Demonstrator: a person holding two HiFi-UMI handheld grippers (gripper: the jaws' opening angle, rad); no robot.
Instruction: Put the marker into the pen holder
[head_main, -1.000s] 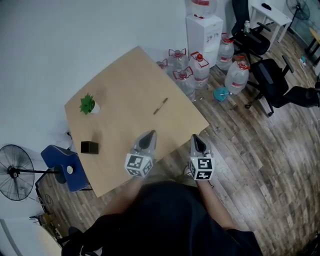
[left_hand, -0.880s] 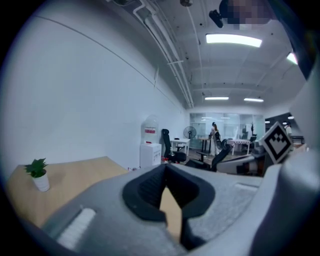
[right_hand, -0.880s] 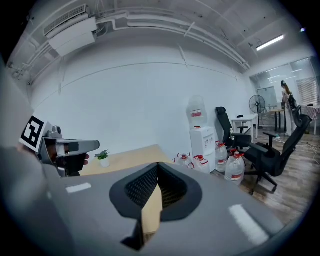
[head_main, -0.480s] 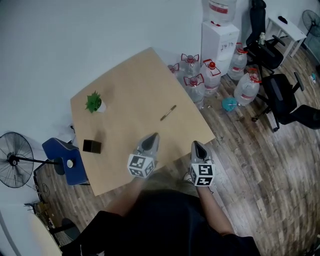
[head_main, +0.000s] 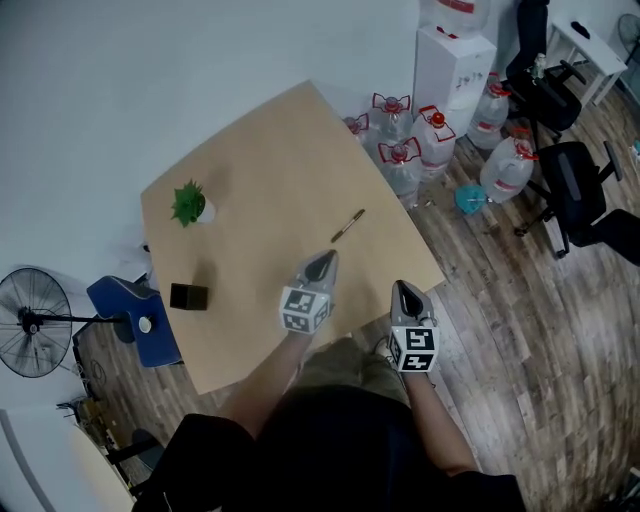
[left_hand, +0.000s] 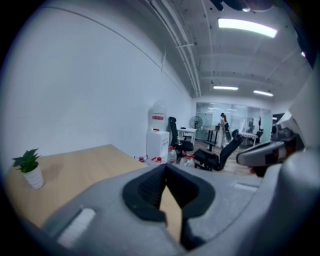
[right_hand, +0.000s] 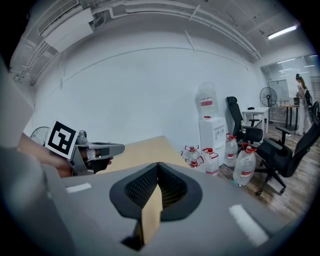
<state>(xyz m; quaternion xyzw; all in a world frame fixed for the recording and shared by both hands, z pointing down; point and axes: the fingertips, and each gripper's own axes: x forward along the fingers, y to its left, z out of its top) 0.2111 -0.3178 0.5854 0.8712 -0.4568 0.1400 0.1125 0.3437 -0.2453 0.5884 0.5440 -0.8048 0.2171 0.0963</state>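
Head view shows us the marker (head_main: 348, 226) lying flat on the wooden table (head_main: 250, 170), near its right edge and well apart from the black pen holder (head_main: 188, 297) at the left edge. Our left gripper (head_main: 324, 260) hangs over the table just short of the marker, not touching it. Our right gripper (head_main: 401, 289) sits at the table's near edge. Left gripper view: we see its jaws pressed together at the tips, with nothing between them. Right gripper view: its jaws likewise meet, empty.
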